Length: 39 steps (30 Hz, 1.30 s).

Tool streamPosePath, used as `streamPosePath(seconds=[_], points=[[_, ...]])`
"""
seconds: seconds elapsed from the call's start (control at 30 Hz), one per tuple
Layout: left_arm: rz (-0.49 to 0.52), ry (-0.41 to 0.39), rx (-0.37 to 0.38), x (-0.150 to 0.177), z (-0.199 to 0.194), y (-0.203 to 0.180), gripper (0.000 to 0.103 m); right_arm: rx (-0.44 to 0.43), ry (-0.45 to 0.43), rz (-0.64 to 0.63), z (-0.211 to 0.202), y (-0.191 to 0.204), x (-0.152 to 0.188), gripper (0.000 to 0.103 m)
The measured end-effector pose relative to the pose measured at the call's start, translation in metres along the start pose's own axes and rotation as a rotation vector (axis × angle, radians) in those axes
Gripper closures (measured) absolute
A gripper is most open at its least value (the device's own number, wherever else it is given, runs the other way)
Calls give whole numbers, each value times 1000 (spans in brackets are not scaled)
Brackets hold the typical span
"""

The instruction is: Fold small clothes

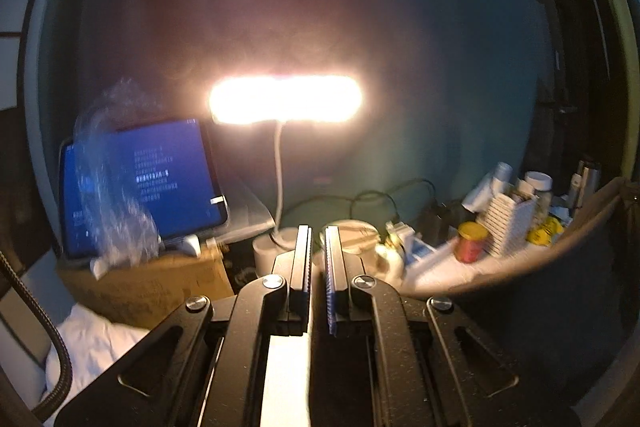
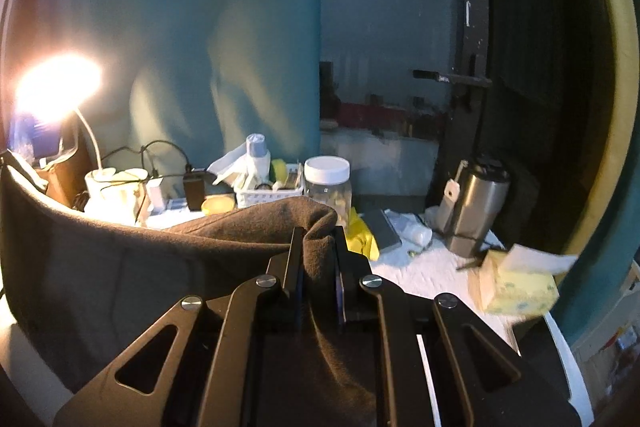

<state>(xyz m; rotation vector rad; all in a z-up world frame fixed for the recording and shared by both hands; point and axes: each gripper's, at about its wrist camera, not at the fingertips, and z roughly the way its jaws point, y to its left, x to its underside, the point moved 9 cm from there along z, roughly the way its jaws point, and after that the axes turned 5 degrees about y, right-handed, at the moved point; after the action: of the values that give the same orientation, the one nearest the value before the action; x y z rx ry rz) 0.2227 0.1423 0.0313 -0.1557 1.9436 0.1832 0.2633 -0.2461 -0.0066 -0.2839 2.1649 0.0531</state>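
The right gripper is clamping a bunched edge of the dark cloth at frame center, lifting it so the remainder is hanging toward the lower left. The left gripper is showing 2 fingers nearly together with nothing visible between them, pointing at the lamp.

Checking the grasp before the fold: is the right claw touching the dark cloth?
Touching. The right wrist view shows the dark cloth bunched between the right claw fingers, pinched on both sides.
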Motion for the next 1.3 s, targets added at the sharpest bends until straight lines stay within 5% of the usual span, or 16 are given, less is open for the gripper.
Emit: streamPosePath(seconds=[0.2, 0.47, 0.73, 0.97, 1.3], points=[[-29, 29, -9, -3, 44, 15, 98, -21, -15, -31, 41, 9, -15, 90], [-48, 426, 157, 65, 147, -3, 97, 7, 121, -55, 104, 10, 20, 90], [-46, 625, 272, 113, 193, -42, 97, 12, 213, -17, 126, -1, 46, 90], [44, 629, 259, 137, 173, -67, 97, 17, 244, -3, 135, -4, 59, 90], [41, 640, 267, 150, 148, -70, 96, 9, 335, 24, 138, -7, 93, 90]])
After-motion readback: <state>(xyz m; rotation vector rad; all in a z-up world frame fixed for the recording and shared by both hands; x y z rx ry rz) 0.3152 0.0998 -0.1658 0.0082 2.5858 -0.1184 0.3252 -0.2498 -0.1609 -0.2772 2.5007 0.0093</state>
